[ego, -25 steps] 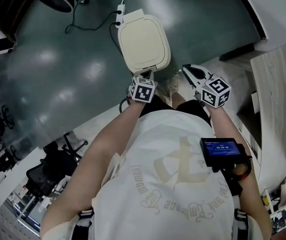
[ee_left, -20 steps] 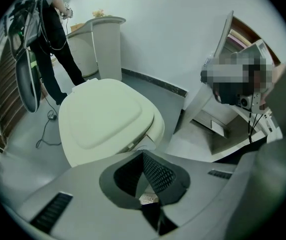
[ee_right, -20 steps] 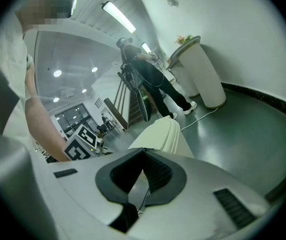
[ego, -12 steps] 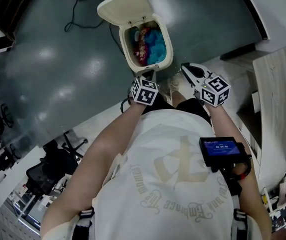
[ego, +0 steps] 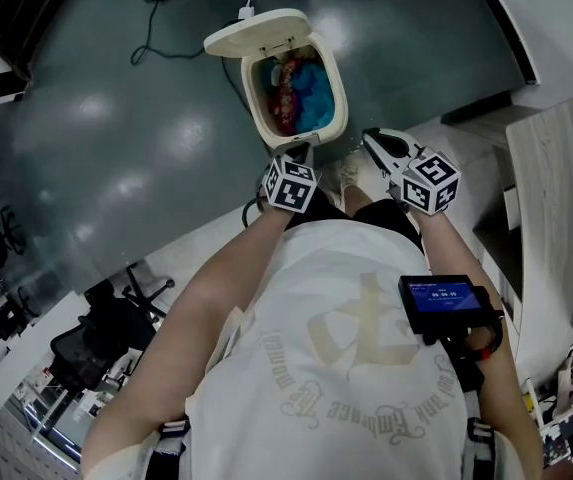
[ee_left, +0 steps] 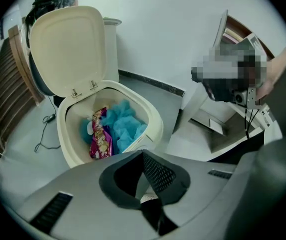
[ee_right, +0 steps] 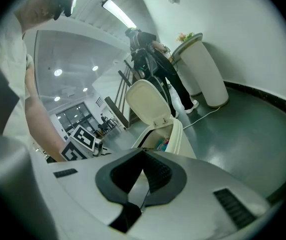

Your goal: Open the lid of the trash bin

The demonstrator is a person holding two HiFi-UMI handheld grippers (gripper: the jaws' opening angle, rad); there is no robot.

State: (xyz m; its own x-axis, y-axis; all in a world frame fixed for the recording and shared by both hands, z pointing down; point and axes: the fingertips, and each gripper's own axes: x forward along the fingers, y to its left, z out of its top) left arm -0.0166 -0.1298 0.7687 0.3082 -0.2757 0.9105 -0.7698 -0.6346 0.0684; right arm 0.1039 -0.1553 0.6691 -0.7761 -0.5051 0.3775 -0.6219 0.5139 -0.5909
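The job looks done: the cream plastic trash bin (ego: 333, 88) stands on the dark glossy floor (ego: 136, 138) just ahead of your feet, and its hinged lid (ego: 258, 32) is tipped up and back on the far side, leaving the mouth wide open. Inside you can see crumpled blue material (ego: 313, 93) and a pink snack wrapper (ego: 284, 100). Your left gripper (ego: 299, 152) sits right at the bin's near rim, jaws pressed together on nothing; whether it touches the rim I cannot tell. Your right gripper (ego: 380, 146) hangs beside the bin, clear of it, jaws likewise together and empty. Nothing of the task appears left.
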